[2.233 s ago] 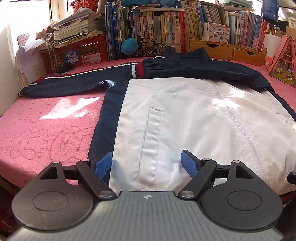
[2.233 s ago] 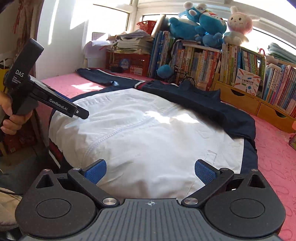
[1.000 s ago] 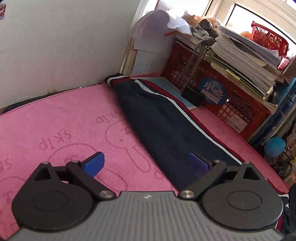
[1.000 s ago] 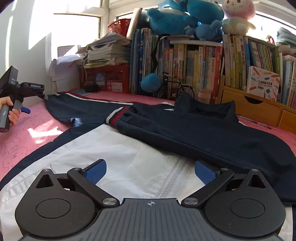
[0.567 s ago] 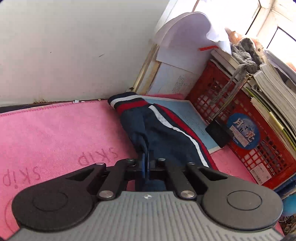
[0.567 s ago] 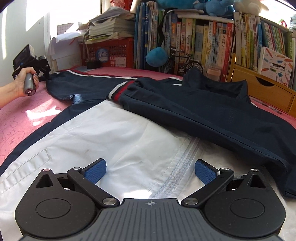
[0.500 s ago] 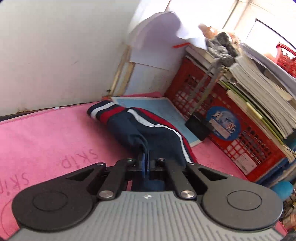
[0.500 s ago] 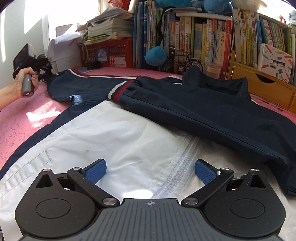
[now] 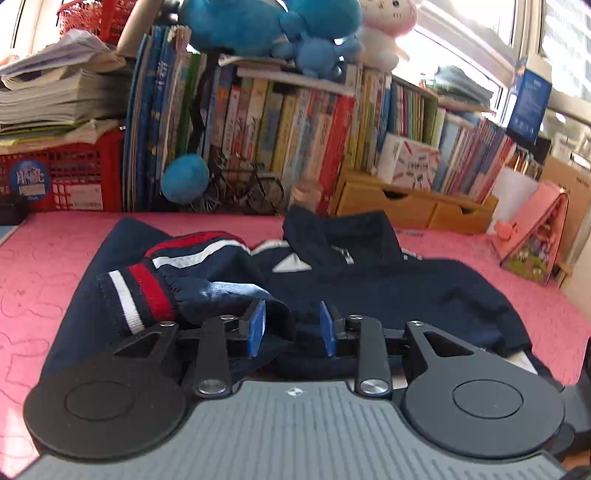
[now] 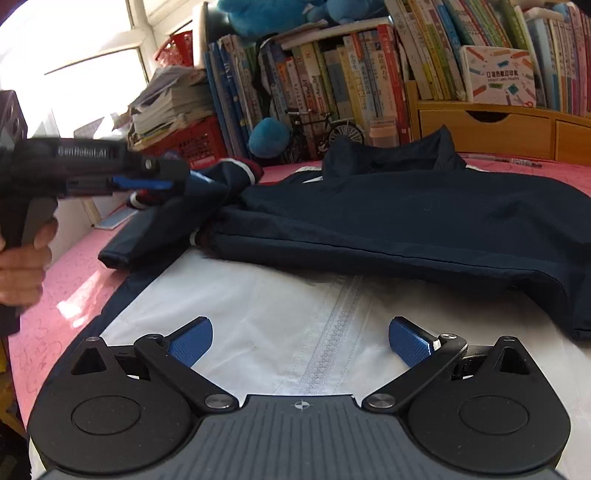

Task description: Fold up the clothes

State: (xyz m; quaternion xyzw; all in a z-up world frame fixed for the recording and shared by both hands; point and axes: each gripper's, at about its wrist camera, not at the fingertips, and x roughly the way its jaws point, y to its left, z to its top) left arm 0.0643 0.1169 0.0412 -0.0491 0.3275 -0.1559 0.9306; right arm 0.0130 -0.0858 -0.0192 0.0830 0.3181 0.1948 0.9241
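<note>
L gripper point(image 9: 291, 328) opening, sleeve point(image 9: 207, 288) between.

Each camera sits low behind its own claw, close over the jacket point(image 9: 388, 280), facing the far bookshelf point(image 10: 332, 74). Both views share the jacket's navy collar end; the right view also catches the left claw point(image 10: 147, 182).

Behind your work you see a pink mat point(image 9: 44, 266) printed with rabbit outlines, covering the surface. At the back a row of books point(image 9: 280, 122) stands upright, with blue plush toys point(image 9: 273, 26) and a white-and-pink plush rabbit point(image 9: 384, 33) on top. To the left a red crate point(image 9: 74, 173) carries stacked papers point(image 9: 55, 99). A small model bicycle point(image 9: 243, 188) and a blue ball point(image 9: 184, 179) stand before the books, with wooden drawers point(image 9: 413, 206) and a pink house-shaped toy point(image 9: 535, 236) to the right.
</note>
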